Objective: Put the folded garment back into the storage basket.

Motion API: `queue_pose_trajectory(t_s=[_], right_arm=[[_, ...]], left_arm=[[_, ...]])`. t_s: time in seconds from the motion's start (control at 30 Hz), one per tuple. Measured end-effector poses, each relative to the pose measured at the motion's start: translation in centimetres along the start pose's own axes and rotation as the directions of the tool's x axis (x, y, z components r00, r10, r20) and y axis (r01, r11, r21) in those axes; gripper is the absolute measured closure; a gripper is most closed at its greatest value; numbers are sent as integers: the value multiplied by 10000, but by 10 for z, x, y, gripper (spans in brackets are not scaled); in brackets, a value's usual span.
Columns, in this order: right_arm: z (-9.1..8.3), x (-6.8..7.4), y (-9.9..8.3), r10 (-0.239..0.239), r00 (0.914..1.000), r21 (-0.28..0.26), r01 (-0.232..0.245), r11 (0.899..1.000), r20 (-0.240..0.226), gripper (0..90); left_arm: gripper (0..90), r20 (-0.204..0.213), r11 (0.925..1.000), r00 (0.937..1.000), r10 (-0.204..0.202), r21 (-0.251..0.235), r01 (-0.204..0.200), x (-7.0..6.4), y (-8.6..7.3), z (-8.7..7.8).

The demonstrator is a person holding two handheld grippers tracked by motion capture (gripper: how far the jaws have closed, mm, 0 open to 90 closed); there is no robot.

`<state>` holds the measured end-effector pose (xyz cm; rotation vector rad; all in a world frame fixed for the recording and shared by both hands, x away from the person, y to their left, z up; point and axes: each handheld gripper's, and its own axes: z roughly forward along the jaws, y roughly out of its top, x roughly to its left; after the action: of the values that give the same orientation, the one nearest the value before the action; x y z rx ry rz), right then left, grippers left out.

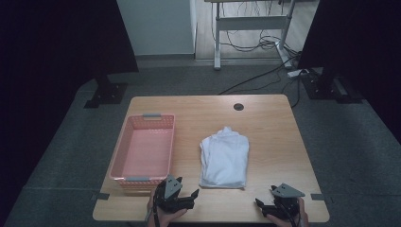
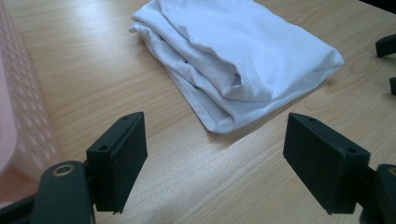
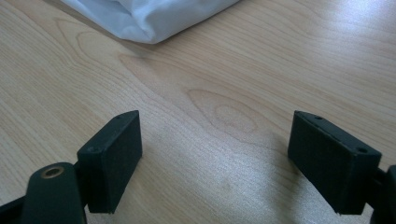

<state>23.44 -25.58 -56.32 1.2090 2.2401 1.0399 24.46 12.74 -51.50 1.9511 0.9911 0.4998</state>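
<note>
Just right of the pink basket [image 1: 144, 150] lies 1 folded white shirt [image 1: 224, 158] on the table [image 1: 265, 123]. It looks soft, light and floppy; pinching its thick folded near edge should hold best. 2 grippers, left gripper [image 1: 183, 196] and right gripper [image 1: 265, 204], wait nearer than the basket, jaws spread, empty.

A plain white folded cloth garment [image 1: 224, 158] lay on a pale wood-grain table [image 1: 269, 123]; the rectangular plastic basket [image 1: 143, 150] was pink with a dotted lattice pattern.
</note>
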Motion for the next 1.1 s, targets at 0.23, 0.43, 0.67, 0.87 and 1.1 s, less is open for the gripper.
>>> queue_pose_trajectory(t_s=[0.23,0.43,0.67,0.87,1.1], right_arm=[[0,0,0,0,10000,-8,0,10000,0,175],[0,0,0,0,10000,-14,0,10000,0,176],[0,0,0,-1,10000,-24,1,10000,1,176],[0,0,0,-8,10000,-29,8,10000,-7,176],[0,0,0,-17,10000,-29,17,10000,-7,176]], left_arm=[[211,17,10000,10000,-3,-32,3,-1,6,4],[211,38,10000,10000,26,-11,-26,-3,10,9],[212,58,10000,9999,87,25,-88,-4,14,14],[212,44,9999,9999,123,31,-123,-6,19,19],[211,35,9999,9999,152,58,-152,-7,23,23]])
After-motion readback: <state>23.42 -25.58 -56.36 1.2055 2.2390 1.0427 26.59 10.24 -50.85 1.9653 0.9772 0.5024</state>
